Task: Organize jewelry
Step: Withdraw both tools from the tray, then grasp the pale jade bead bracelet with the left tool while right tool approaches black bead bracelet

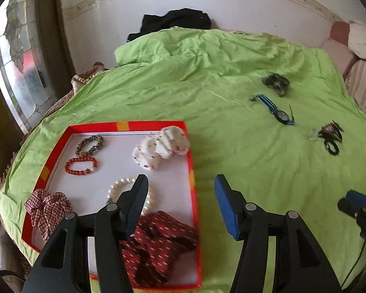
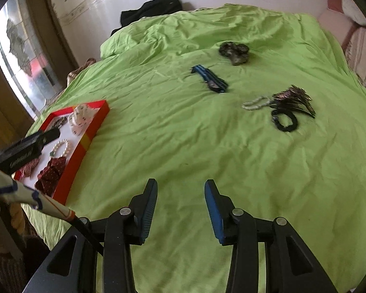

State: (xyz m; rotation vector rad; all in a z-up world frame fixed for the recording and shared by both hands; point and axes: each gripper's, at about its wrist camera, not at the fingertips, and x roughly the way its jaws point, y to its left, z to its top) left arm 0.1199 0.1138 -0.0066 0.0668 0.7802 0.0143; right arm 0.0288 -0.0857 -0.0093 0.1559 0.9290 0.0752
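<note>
Both grippers hang over the bed with nothing in them. The left gripper (image 1: 180,183) has its jaws spread, one finger over the red tray (image 1: 191,168) and the other over the green sheet (image 1: 207,102). The right gripper (image 2: 180,188) is spread too, above bare sheet, well short of the loose pieces.

The tray already holds a beaded bracelet (image 1: 89,144), a red bead bracelet (image 1: 81,166), a pearl bracelet (image 1: 119,188), a white scrunchie (image 1: 161,146), a checked scrunchie (image 1: 46,207) and a dark red dotted scrunchie (image 1: 156,239). Still out on the sheet are a blue-strapped watch (image 2: 211,80), a dark mottled scrunchie (image 2: 234,52), and a tight cluster: a small pale bead bracelet (image 2: 255,102), a black hair tie (image 2: 284,119) and a spiky dark hair clip (image 2: 292,97), all touching or overlapping.

That cluster looks like the main hazard to me. A grab at any one of them could snag its neighbour and drag it along, or drop it halfway. The sheet is soft and creased, so closing low on the thin bracelet or the flat watch strap may pinch cloth as well and tug the whole cover, shifting everything. The tray sits on that same sheet near the bed's edge; a pull on the fabric, or the left gripper brushing the pearl bracelet beneath it, might disturb what is already sorted.
</note>
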